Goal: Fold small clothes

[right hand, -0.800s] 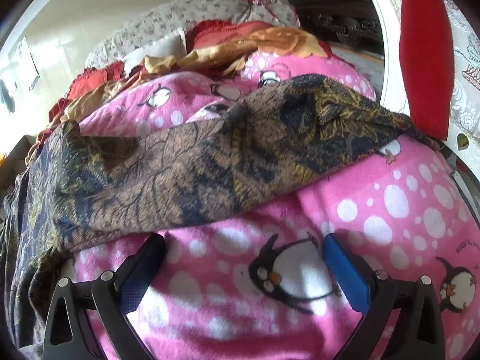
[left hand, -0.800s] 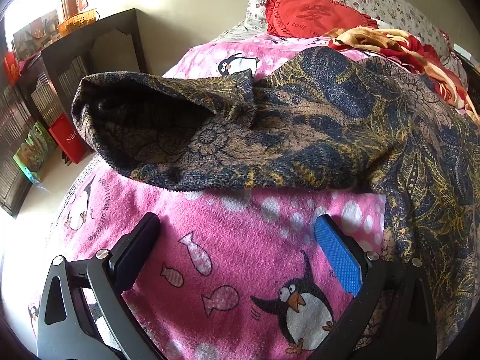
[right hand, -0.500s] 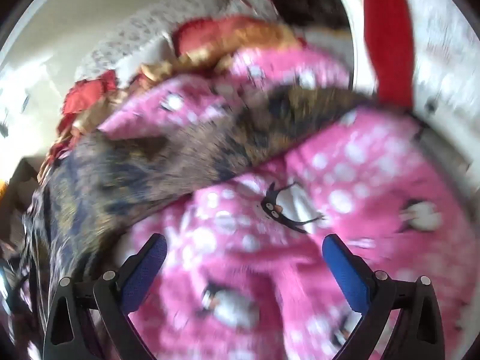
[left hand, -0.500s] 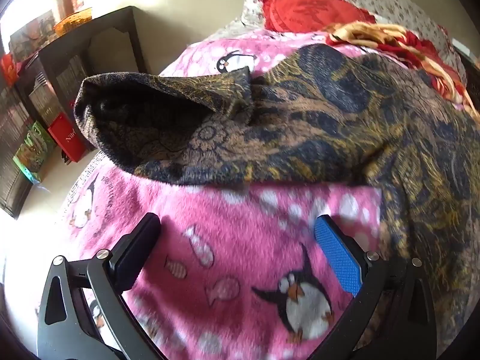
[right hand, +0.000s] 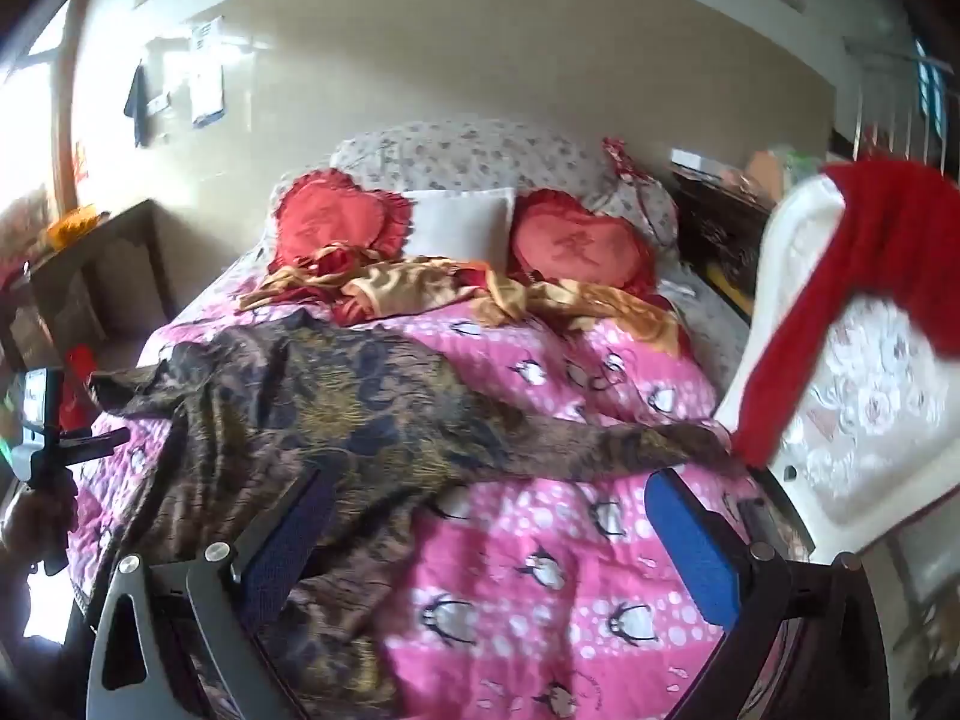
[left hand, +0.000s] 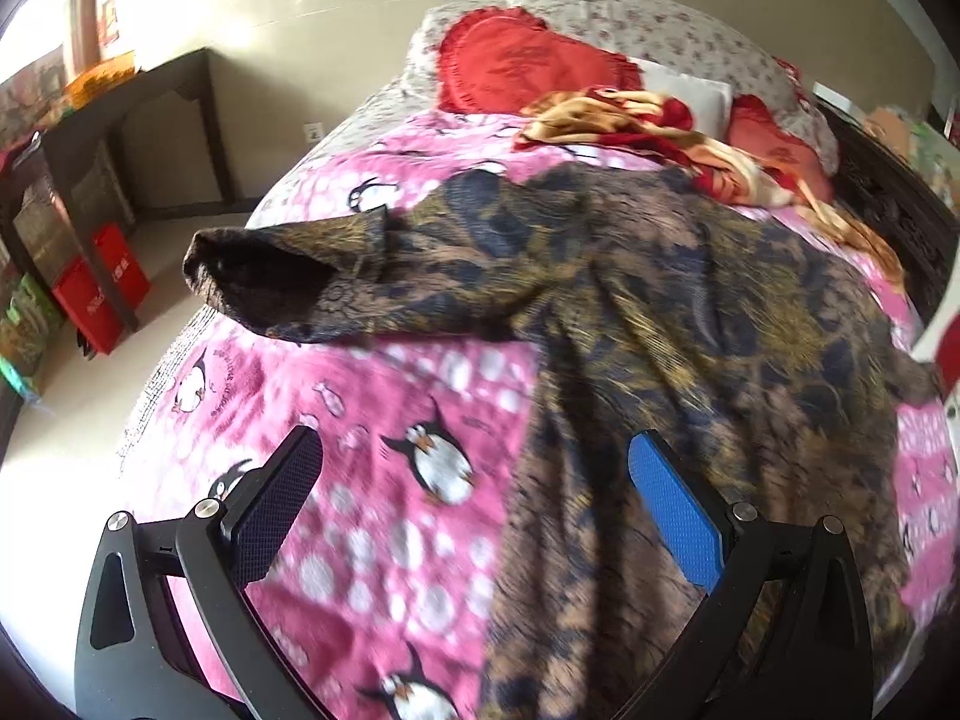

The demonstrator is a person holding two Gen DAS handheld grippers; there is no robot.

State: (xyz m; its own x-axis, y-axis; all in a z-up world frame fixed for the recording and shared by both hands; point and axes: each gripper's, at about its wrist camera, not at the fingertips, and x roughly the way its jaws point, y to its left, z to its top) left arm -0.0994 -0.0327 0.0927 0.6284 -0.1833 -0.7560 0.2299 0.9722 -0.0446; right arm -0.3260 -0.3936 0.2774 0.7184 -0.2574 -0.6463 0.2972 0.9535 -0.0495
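Observation:
A dark garment with a brown, navy and gold leaf print (left hand: pixel 660 300) lies spread across the pink penguin blanket (left hand: pixel 372 480) on the bed, sleeves out to both sides; it also shows in the right wrist view (right hand: pixel 336 414). My left gripper (left hand: pixel 474 486) is open and empty, held above the blanket at the garment's near edge. My right gripper (right hand: pixel 492 534) is open and empty, raised above the bed's foot, with the right sleeve (right hand: pixel 648 444) lying ahead of it. The left gripper also shows at the far left of the right wrist view (right hand: pixel 42 426).
Red heart cushions (right hand: pixel 342 222), floral pillows (right hand: pixel 468 156) and a crumpled gold and red cloth (right hand: pixel 456 288) lie at the bed's head. A white chair with a red cloth (right hand: pixel 840 276) stands at the bed's right. A dark shelf unit (left hand: pixel 90 138) and red boxes (left hand: pixel 102 294) stand on the left.
Both grippers have pulled back and risen from the garment, so more of the bed shows. The left gripper has also shifted right, over the garment's edge. Both stay open.

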